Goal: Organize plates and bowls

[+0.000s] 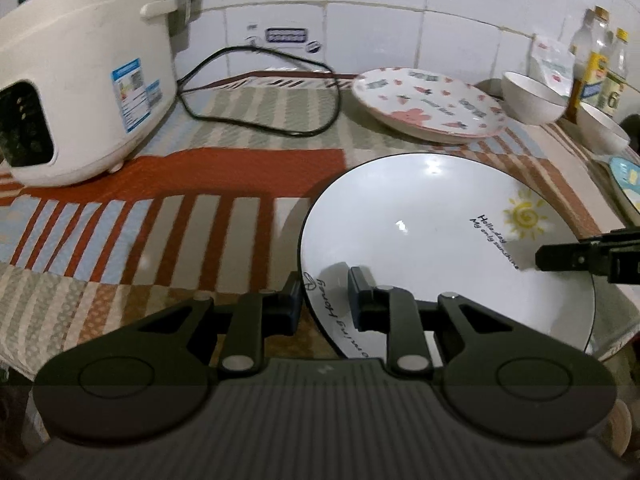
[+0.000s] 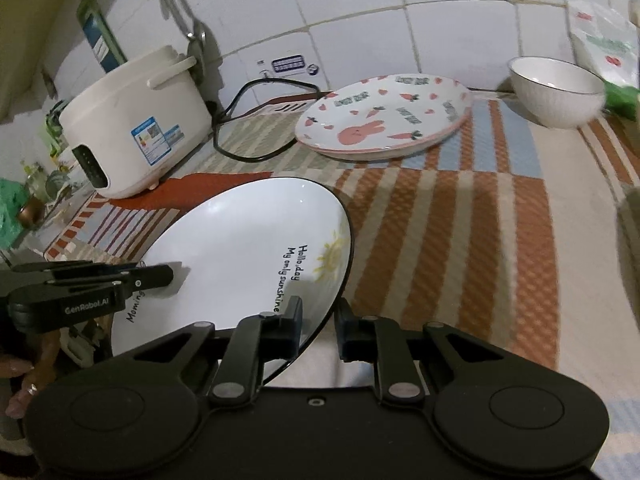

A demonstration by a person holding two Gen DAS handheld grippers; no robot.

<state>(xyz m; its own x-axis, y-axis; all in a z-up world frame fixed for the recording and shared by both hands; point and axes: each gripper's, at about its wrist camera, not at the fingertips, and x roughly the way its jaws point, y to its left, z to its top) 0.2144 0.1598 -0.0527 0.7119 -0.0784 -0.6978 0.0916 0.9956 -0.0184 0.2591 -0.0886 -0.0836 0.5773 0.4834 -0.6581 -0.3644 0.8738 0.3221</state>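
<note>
A white plate with a black rim and a sun drawing (image 1: pixel 440 240) (image 2: pixel 240 248) is held tilted above the striped cloth. My left gripper (image 1: pixel 324 300) is shut on its left rim, and it shows from the side in the right wrist view (image 2: pixel 160 276). My right gripper (image 2: pixel 318 324) is shut on its right rim, and it shows in the left wrist view (image 1: pixel 540 258). A rabbit-pattern plate (image 1: pixel 428 102) (image 2: pixel 384 116) lies farther back. A white bowl (image 1: pixel 532 98) (image 2: pixel 556 90) stands right of it, with a second white bowl (image 1: pixel 602 126) beside.
A white rice cooker (image 1: pixel 80 76) (image 2: pixel 136 120) stands back left with a black cord (image 1: pixel 260 92) looped beside it. Bottles (image 1: pixel 600 60) and a bag (image 2: pixel 604 40) stand at the back right against the tiled wall. A striped cloth (image 2: pixel 460 220) covers the counter.
</note>
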